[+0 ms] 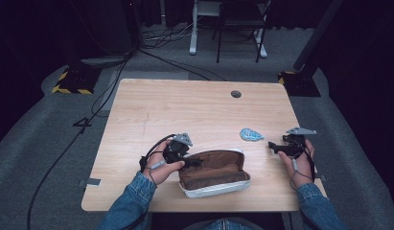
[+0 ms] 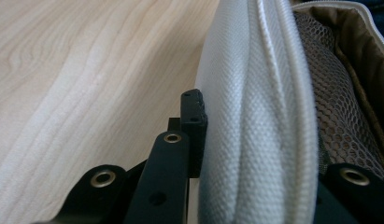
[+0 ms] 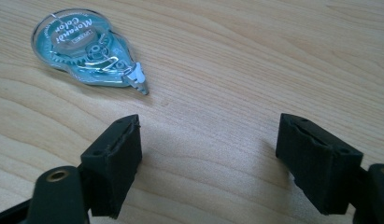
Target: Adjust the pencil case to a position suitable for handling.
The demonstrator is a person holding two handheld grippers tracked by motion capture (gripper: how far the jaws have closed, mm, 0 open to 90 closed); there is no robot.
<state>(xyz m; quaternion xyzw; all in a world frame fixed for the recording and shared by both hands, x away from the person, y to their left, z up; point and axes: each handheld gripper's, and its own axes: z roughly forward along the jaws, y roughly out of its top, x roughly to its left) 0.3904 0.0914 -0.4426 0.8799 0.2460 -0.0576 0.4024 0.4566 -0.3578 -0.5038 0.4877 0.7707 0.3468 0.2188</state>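
Blue denim sleeves (image 1: pixel 137 191), black claws (image 1: pixel 277 147) — grey plates, brass-ringed screws (image 3: pixel 57 175)

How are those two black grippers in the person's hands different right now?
The left gripper is shut on the white rim of the open pencil case; the right gripper is open and holds nothing. The left reaches into the case, while the right sits over bare table near the blue correction tape. Both have black fingers.

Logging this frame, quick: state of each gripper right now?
Left gripper: shut on the rim of the open pencil case.
Right gripper: open, holding nothing, jaws apart over the table just short of the correction tape.
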